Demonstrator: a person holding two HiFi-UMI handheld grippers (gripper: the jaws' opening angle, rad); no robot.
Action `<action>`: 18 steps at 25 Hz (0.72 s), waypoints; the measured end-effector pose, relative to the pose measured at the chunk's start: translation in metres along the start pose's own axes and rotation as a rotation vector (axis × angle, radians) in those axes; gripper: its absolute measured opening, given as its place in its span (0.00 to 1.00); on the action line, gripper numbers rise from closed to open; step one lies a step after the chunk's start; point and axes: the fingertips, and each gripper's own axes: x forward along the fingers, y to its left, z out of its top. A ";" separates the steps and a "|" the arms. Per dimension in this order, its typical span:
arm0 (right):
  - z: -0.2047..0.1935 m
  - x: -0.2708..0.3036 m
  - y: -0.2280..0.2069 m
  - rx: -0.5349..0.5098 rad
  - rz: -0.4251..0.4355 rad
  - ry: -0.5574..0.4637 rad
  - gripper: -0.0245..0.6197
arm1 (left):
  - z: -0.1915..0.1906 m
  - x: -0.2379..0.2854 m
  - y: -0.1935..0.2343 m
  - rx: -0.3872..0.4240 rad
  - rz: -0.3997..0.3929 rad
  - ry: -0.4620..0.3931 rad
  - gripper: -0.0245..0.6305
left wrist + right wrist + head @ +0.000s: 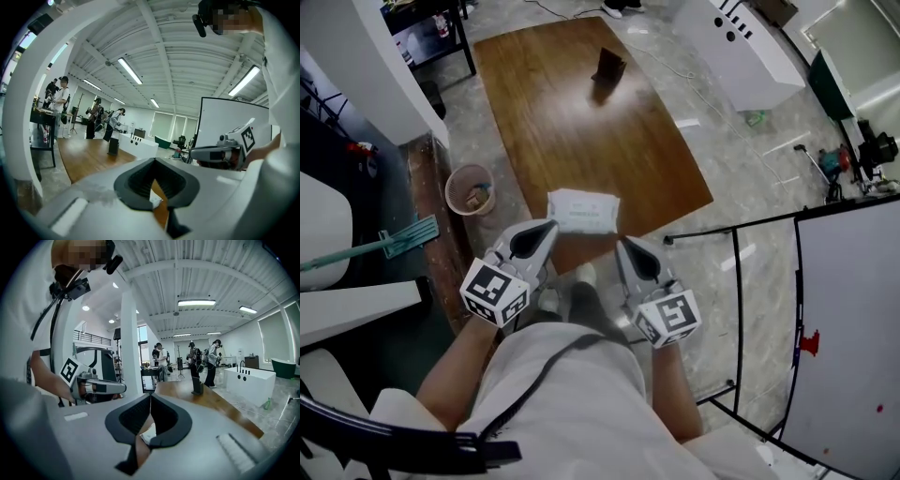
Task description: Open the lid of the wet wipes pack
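Note:
The white wet wipes pack point(583, 211) lies flat at the near edge of the wooden table point(581, 122), lid closed as far as I can see. My left gripper point(552, 224) is shut and empty, its tip just left of the pack's near corner. My right gripper point(622, 243) is also shut and empty, its tip just short of the pack's right end. In the left gripper view the jaws point(154, 160) meet at the tips, and a sliver of the pack point(155, 200) shows under them. The right gripper view shows the same: closed tips point(150, 395) over a bit of the pack point(148, 435).
A black upright object point(607, 66) stands at the table's far end. A bin point(471, 190) and a mop point(389, 244) are on the floor to the left. A black metal frame point(737, 281) and a whiteboard point(848, 319) stand to the right. Several people stand far off.

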 end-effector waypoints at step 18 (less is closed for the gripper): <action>-0.072 0.100 -0.038 -0.199 0.306 0.235 0.14 | -0.043 0.036 0.033 -0.061 0.212 0.066 0.05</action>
